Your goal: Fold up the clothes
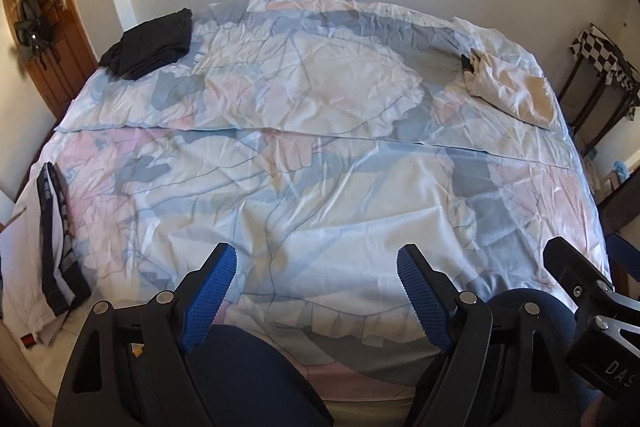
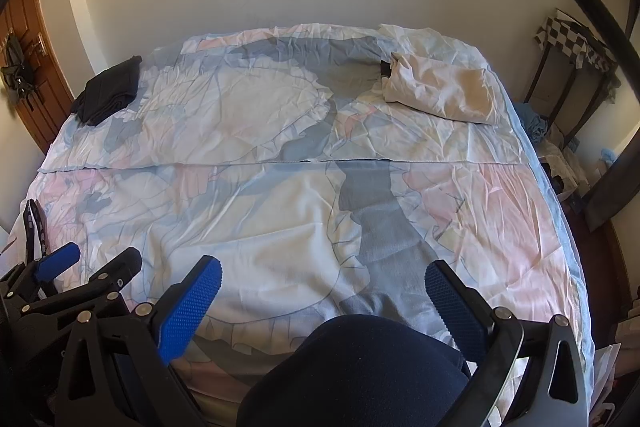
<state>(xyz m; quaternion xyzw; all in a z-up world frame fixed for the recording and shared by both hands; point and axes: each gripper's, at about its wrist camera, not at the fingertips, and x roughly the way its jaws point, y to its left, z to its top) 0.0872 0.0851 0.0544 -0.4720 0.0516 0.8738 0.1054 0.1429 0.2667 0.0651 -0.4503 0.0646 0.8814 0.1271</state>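
Note:
A black folded garment (image 1: 150, 43) (image 2: 108, 91) lies at the bed's far left corner. At the far right rests a crumpled cream garment (image 1: 508, 83) (image 2: 440, 87). A dark patterned garment (image 1: 56, 239) (image 2: 34, 227) on white cloth lies at the near left edge. My left gripper (image 1: 316, 253) (image 2: 104, 253) hangs open over the near edge of the bed with nothing between its blue pads. My right gripper (image 2: 323, 265) is open beside it to the right, also with nothing in it. Neither touches any garment.
The bed (image 1: 320, 187) (image 2: 280, 211) carries a wrinkled pastel sheet. The person's knees in dark blue trousers (image 1: 240, 367) (image 2: 352, 367) rise below the grippers. A wooden door (image 1: 52, 39) stands far left. A side table with a checkered cloth (image 1: 600, 55) (image 2: 572, 39) stands right.

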